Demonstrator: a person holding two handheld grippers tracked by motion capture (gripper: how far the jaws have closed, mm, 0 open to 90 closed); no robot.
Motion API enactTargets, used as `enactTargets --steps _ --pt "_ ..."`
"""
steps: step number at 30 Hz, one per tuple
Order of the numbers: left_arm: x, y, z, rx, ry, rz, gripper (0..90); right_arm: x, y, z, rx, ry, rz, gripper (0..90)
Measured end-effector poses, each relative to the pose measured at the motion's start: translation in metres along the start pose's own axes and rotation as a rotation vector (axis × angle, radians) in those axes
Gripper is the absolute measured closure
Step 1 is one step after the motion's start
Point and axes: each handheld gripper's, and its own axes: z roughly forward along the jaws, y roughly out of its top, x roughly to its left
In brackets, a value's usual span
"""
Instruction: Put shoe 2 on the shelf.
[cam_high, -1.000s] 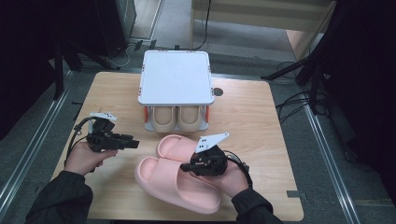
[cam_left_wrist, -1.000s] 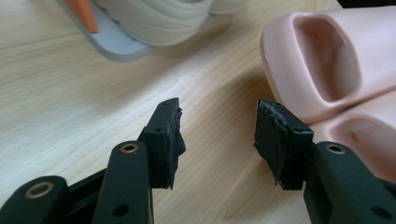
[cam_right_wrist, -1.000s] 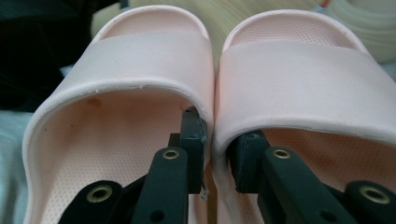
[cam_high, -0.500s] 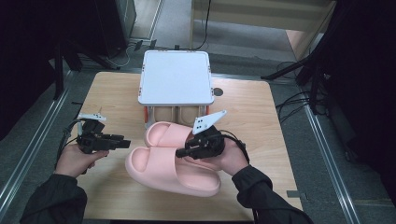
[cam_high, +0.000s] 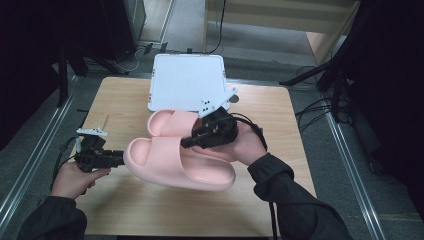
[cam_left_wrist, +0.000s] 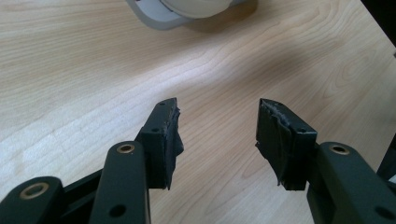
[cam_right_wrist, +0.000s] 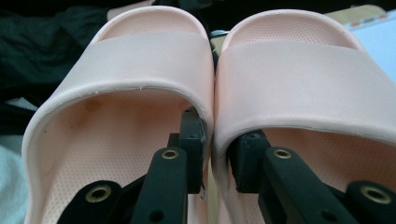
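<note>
Above the table (cam_high: 125, 210), the right gripper (cam_high: 197, 140) carries both pink slippers (cam_high: 175, 160) side by side, one jaw inside each, pinching their two touching inner walls (cam_right_wrist: 213, 126) together. Their long axes run left to right across the high view, toes toward the left gripper (cam_high: 117, 159). That gripper rests low at the table's left, jaws spread and empty, just beside the nearer slipper's toe. A white-topped rack (cam_high: 187, 87) stands behind the pair.
</note>
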Motion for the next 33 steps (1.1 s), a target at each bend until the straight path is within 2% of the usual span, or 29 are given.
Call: enactTargets --steps 6,10,11,12,16,21,27,29,33 --pt "-0.001 -0.003 -0.001 -0.001 -0.002 -0.004 48.6 -0.007 0.021 -0.005 -0.012 -0.022 0.014 77.5" --pt "-0.001 -0.004 -0.002 -0.001 -0.002 -0.005 48.6 -0.015 0.032 -0.007 -0.008 -0.073 0.054 77.5" --pt "-0.001 -0.004 -0.002 -0.001 -0.002 -0.005 48.6 -0.015 0.032 -0.007 -0.008 -0.073 0.054 77.5" --pt "-0.001 -0.004 -0.002 -0.002 -0.004 -0.004 48.6 -0.02 0.037 -0.008 -0.009 -0.118 0.092 77.6" --pt "-0.002 -0.003 -0.001 0.0 -0.005 0.004 48.6 -0.032 0.044 -0.012 -0.032 -0.191 0.172 77.6" --pt "-0.002 -0.003 0.0 0.001 -0.009 0.008 48.6 -0.05 0.054 -0.016 -0.037 -0.331 0.239 77.6" --pt "-0.003 -0.001 0.002 0.005 -0.017 0.011 48.8 -0.066 0.066 -0.013 -0.027 -0.456 0.308 77.6" --pt "-0.004 0.0 0.003 0.006 -0.019 0.017 48.8 -0.072 0.07 -0.01 -0.026 -0.515 0.348 77.5" --pt "-0.006 0.005 0.008 0.016 -0.033 0.029 48.8 -0.085 0.077 -0.005 -0.052 -0.596 0.421 77.5"
